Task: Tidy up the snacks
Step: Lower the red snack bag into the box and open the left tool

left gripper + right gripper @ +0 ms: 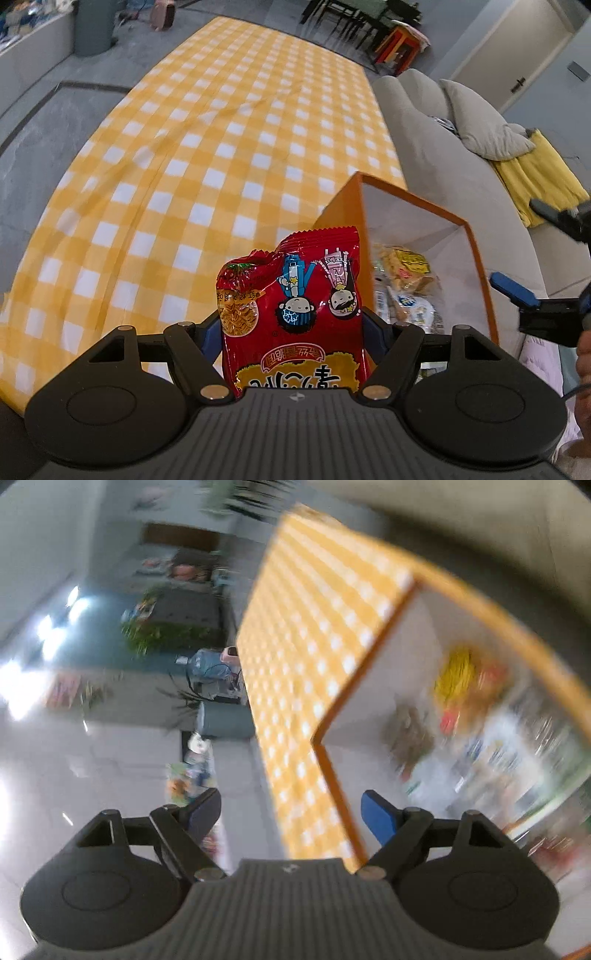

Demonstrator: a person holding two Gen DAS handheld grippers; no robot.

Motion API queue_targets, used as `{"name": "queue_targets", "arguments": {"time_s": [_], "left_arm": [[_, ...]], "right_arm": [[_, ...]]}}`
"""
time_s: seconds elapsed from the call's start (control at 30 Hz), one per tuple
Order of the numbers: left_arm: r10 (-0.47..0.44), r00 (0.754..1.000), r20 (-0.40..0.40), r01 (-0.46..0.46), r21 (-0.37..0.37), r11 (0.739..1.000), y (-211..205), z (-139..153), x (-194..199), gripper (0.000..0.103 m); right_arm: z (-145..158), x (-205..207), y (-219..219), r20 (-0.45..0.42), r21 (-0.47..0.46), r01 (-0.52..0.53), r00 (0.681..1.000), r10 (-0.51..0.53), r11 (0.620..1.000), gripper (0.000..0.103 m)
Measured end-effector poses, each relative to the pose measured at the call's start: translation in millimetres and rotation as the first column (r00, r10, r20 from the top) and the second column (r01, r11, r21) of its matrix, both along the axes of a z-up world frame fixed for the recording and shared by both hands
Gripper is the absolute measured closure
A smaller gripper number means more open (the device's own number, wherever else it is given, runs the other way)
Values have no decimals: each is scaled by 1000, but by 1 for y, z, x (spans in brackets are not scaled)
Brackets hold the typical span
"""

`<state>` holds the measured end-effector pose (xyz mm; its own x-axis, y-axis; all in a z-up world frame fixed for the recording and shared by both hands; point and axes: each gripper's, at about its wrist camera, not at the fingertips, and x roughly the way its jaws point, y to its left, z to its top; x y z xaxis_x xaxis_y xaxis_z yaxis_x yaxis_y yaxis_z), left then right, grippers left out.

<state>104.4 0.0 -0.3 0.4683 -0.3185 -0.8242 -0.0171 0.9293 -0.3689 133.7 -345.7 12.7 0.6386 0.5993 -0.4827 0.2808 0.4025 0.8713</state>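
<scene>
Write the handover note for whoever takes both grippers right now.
Left gripper: shut on the red noodle packet, held beside the orange box.
Right gripper: open, nothing between its fingers, near the box's edge.
Done: several snack packets already lie inside the box, which stands on the checked cloth.
Left: put the red packet in. No other loose snacks are visible on the cloth.

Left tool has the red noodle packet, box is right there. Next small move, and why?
Probably carry the red packet right, over the orange box, then open the left tool. The box is open-topped with snacks inside, and the right tool is open and empty.
</scene>
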Motion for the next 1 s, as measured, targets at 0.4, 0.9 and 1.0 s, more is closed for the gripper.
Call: {"name": "queue_targets", "arguments": {"time_s": [0.4, 0.9, 1.0], "left_arm": [[-85, 994, 67, 78, 110, 991, -59, 34, -13, 20], [-145, 989, -37, 150, 231, 961, -148, -16, 25, 21], [-149, 988, -39, 154, 284, 946, -161, -26, 33, 21]], "right_arm": [[28, -44, -2, 19, -546, -127, 986, 163, 828, 22], [-3, -45, -14, -73, -687, -199, 976, 206, 699, 22], [-16, -43, -26, -75, -632, -209, 975, 210, 746, 22]]}}
